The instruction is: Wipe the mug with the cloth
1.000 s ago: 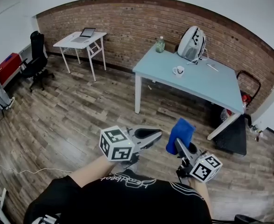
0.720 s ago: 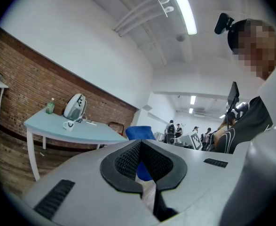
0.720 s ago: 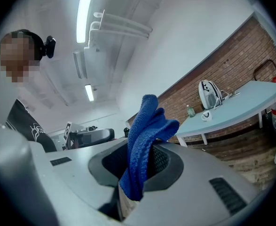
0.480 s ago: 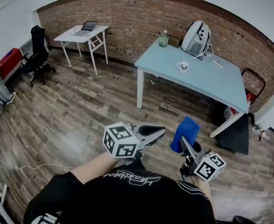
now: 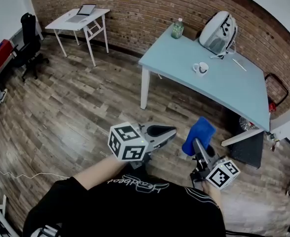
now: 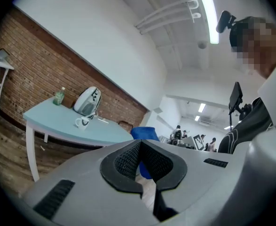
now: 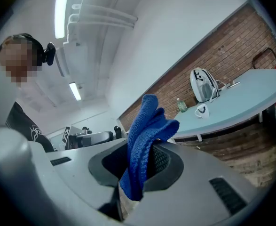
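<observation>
A white mug [image 5: 201, 68] with a dark mark stands on the light blue table [image 5: 224, 90], far ahead of both grippers; it also shows small as the mug [image 6: 82, 122] and the mug [image 7: 201, 110]. My right gripper [image 5: 198, 144] is shut on a folded blue cloth [image 5: 198, 134], which sticks up between the jaws as the cloth [image 7: 145, 140]. My left gripper [image 5: 170, 131] is shut with nothing in it, held level beside the right one, over the wooden floor well short of the table.
On the table stand a green bottle [image 5: 177, 29] and a grey backpack [image 5: 219, 32], with a pen [image 5: 239, 64] near the far edge. A white desk with a laptop [image 5: 84, 10] and a black chair [image 5: 27, 41] are at the far left. Cable [image 5: 16, 174] lies on the floor.
The view has drawn nearer to the blue table, which looms larger. Both grippers hold the same pose, the cloth still in the right one.
</observation>
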Available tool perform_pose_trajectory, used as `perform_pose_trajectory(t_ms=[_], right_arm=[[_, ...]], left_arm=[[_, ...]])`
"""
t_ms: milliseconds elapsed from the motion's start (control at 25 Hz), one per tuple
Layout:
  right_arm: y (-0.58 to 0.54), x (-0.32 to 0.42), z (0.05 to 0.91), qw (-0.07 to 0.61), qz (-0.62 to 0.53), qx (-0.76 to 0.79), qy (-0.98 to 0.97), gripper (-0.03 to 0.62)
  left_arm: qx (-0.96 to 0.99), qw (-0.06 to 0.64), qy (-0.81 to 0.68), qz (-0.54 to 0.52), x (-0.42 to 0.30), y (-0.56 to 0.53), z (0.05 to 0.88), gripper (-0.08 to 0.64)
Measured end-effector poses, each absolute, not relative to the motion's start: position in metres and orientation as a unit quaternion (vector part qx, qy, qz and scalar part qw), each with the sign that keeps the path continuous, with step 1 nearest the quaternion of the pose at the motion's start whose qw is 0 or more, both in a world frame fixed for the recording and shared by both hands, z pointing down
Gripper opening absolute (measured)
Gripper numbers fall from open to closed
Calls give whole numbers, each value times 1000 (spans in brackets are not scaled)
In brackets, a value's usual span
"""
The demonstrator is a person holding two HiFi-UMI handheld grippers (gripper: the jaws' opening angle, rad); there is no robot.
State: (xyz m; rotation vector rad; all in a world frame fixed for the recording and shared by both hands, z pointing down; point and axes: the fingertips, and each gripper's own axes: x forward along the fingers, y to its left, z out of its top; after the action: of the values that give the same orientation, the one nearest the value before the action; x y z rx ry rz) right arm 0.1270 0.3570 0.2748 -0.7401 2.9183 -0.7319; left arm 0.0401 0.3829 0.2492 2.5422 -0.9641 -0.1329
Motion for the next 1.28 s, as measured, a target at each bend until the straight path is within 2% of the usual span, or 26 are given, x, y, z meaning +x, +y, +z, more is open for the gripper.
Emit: perform_pose_trajectory(t_ms=[200, 400, 560, 1080, 1280], right_arm=[[236, 92, 292, 22, -258, -282, 924, 61], [117, 59, 304, 24, -268, -316, 910, 61], [48, 54, 310, 37, -273, -352, 895, 61], [-24, 81, 345, 74, -317, -399, 857, 61], [-63, 91, 372, 74, -339, -390, 853, 61]], left_arm=[[913, 232, -336, -15, -13, 259, 275, 8], [922, 211, -324, 17, -59, 131, 288, 8], [936, 197, -290, 40, -65, 66, 300, 8], [939, 173, -266, 134, -43, -60, 354, 11], [935, 165, -257, 180, -32, -107, 389, 100]])
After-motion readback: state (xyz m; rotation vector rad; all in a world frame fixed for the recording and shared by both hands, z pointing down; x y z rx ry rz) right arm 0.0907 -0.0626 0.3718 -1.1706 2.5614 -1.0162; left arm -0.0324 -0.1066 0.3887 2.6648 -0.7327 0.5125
